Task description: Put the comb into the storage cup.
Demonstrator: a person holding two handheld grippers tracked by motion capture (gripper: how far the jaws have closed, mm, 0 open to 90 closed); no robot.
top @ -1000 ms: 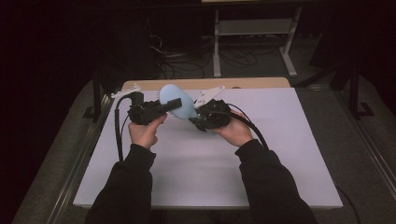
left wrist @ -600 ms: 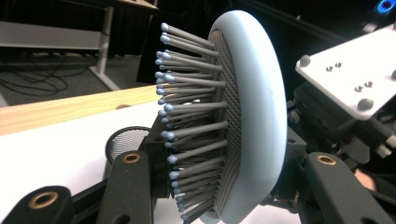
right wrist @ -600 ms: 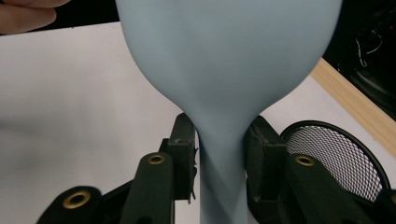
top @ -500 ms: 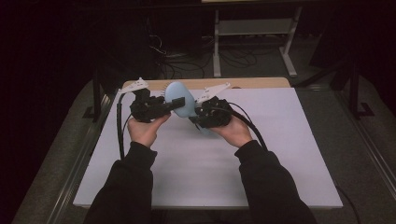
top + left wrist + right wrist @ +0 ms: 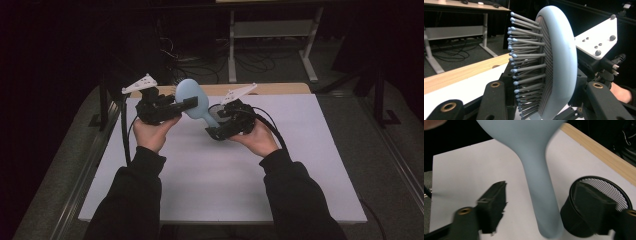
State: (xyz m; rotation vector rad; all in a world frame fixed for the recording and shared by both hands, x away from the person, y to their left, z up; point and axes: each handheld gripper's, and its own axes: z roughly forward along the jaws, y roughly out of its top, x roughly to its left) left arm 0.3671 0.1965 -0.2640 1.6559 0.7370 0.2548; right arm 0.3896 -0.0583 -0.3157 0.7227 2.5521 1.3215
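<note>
Above the white table point(image 5: 300, 165), held aloft: pale blue hairbrush point(image 5: 192, 100), head clamped in the left gripper point(image 5: 187, 103), bristles facing away. Around the handle, right gripper point(image 5: 220, 122), jaws just opened wide, pads clear of it. Just beside: black mesh cup point(image 5: 604, 192).

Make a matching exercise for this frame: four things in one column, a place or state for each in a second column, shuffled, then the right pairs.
Things
1. hairbrush
2. left gripper
3. right gripper
4. mesh cup

Places or states
A. stands on the white table beside the brush handle
B. jaws apart on either side of the handle, just been opening
C. light blue, held above the table
D. clamped on the brush head

Pairs: 1-C, 2-D, 3-B, 4-A
</note>
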